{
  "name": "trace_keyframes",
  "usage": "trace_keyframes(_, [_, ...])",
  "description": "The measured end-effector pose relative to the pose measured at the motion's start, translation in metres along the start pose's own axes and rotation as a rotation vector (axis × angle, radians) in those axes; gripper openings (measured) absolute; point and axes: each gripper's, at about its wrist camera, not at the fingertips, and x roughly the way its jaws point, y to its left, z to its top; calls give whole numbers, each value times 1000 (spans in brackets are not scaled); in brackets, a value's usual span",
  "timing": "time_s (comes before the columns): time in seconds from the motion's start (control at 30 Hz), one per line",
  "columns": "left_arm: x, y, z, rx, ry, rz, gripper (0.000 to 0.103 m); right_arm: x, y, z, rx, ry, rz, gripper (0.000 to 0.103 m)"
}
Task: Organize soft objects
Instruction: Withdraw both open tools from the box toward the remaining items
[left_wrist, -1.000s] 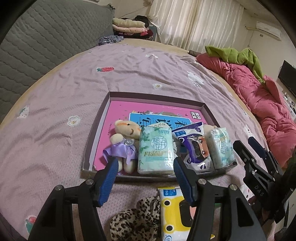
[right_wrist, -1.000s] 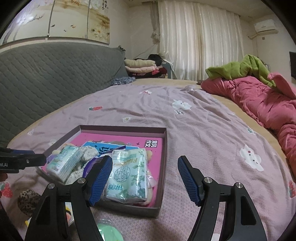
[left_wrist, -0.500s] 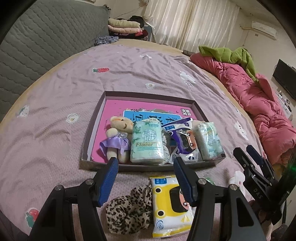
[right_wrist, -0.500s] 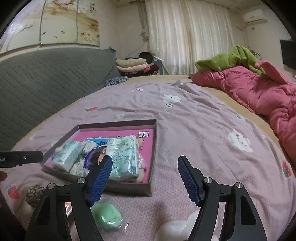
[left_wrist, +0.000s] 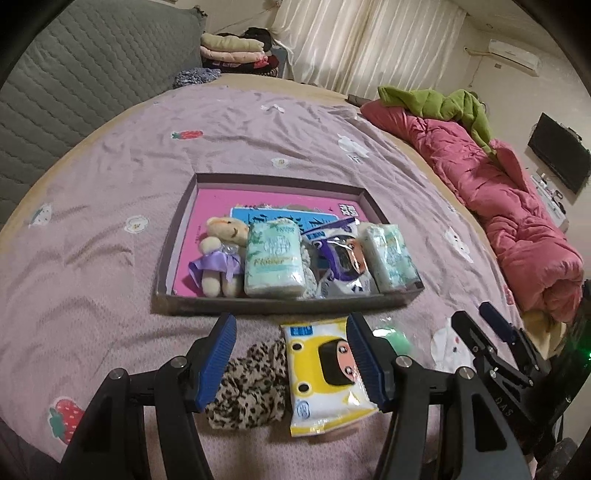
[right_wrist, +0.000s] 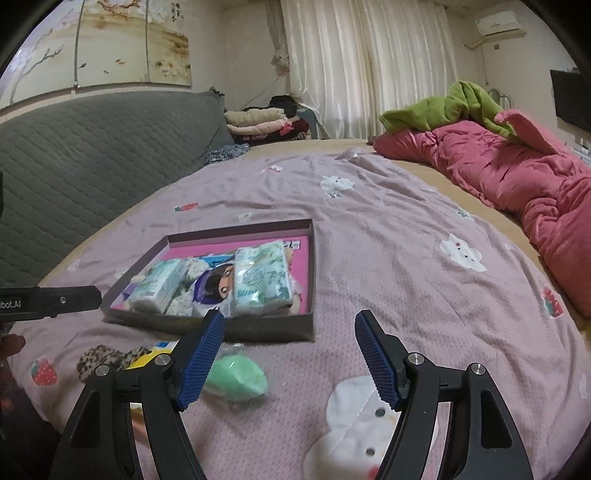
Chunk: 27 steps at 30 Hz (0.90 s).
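Both my hand-held grippers gape empty: the left hand-held gripper hangs over the yellow tissue pack and leopard scrunchie; beyond lies the tray; the right hand-held gripper has a green pouch beside its left finger.

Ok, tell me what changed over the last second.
Both grippers pulled back from the shallow dark box, bringing the yellow wipes pack, leopard-print scrunchie and green soft ball into fuller view. Nothing was grasped or released; fingers stayed open, box contents unmoved.
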Motion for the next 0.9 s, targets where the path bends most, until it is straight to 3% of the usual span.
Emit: trace_keyframes(0.9, [-25,-16,-62,51,95,-19,62,-28,29,-23,-82,67,12,75])
